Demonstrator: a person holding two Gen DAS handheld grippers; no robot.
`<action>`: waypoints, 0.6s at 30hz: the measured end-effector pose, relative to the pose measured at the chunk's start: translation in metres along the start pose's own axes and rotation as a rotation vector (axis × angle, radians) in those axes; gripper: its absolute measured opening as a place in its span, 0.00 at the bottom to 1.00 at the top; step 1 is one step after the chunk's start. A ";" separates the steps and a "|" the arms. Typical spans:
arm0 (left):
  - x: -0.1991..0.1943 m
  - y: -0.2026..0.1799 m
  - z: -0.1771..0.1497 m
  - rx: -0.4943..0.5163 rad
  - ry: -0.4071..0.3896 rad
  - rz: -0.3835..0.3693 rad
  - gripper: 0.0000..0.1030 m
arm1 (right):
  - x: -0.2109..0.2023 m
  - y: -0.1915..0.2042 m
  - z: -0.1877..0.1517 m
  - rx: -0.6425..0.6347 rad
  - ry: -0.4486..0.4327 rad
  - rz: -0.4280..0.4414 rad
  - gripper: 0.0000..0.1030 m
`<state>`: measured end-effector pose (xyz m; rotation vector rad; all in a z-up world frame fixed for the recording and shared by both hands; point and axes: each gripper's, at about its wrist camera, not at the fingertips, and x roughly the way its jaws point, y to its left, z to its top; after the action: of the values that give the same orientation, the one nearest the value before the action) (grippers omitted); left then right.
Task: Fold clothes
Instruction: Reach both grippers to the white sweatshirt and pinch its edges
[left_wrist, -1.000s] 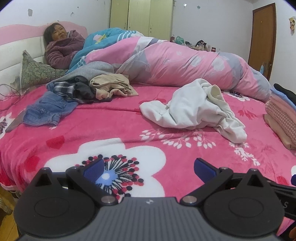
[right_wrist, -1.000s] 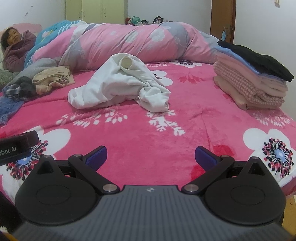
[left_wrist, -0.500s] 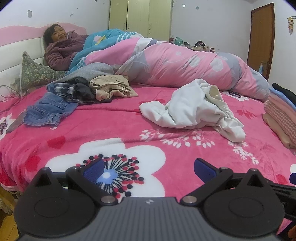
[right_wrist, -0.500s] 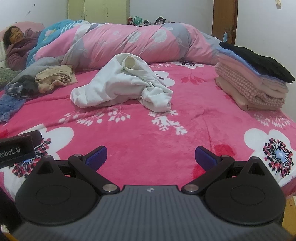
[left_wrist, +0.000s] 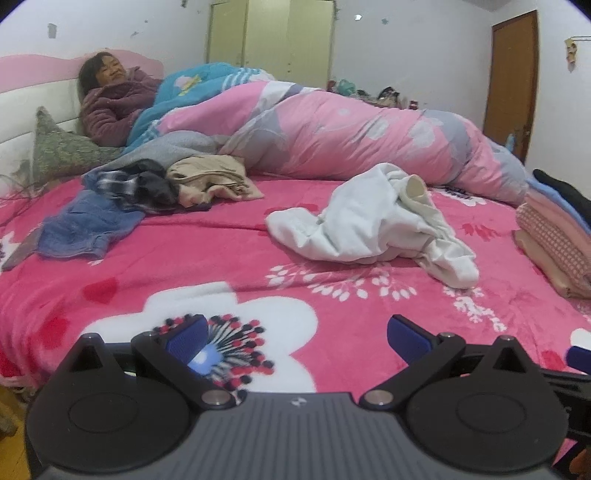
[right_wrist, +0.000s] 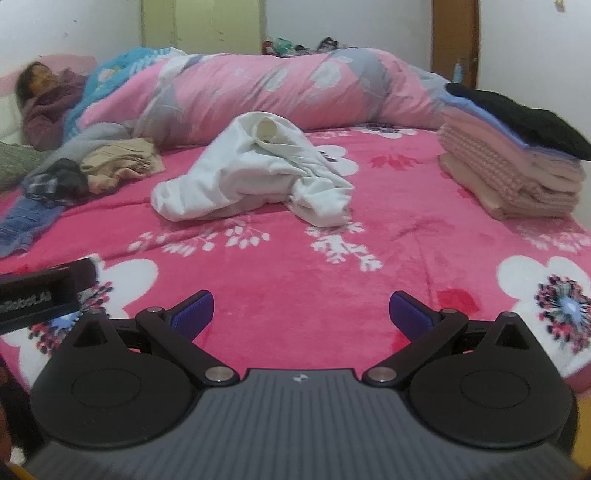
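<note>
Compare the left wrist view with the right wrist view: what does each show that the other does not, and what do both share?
Only the left wrist view shows the pink and white headboard and the left gripper, jaws open and empty.

Only the right wrist view shows the right gripper, also open and empty, and the folded stack in full; the left view cuts it off at the edge.

Both show the crumpled white garment, the unfolded pile, the rolled quilt and a person lying on the bed.

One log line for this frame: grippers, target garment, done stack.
left gripper open, empty | right gripper open, empty | white garment crumpled mid-bed, untouched | folded stack at right | unfolded pile at left
</note>
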<state>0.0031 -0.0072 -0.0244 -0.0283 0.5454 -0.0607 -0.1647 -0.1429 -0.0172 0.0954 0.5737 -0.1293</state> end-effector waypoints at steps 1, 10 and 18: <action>0.005 -0.001 0.002 0.007 -0.008 -0.012 1.00 | 0.002 -0.002 0.000 0.000 -0.009 0.018 0.99; 0.049 -0.010 0.025 0.075 -0.082 -0.114 1.00 | 0.039 -0.038 0.021 -0.061 -0.205 0.069 0.99; 0.128 -0.033 0.070 0.159 -0.146 -0.210 1.00 | 0.115 -0.057 0.094 -0.162 -0.307 0.091 0.98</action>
<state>0.1467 -0.0481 -0.0293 0.0648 0.3890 -0.3047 -0.0277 -0.2219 -0.0044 -0.0553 0.2706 -0.0073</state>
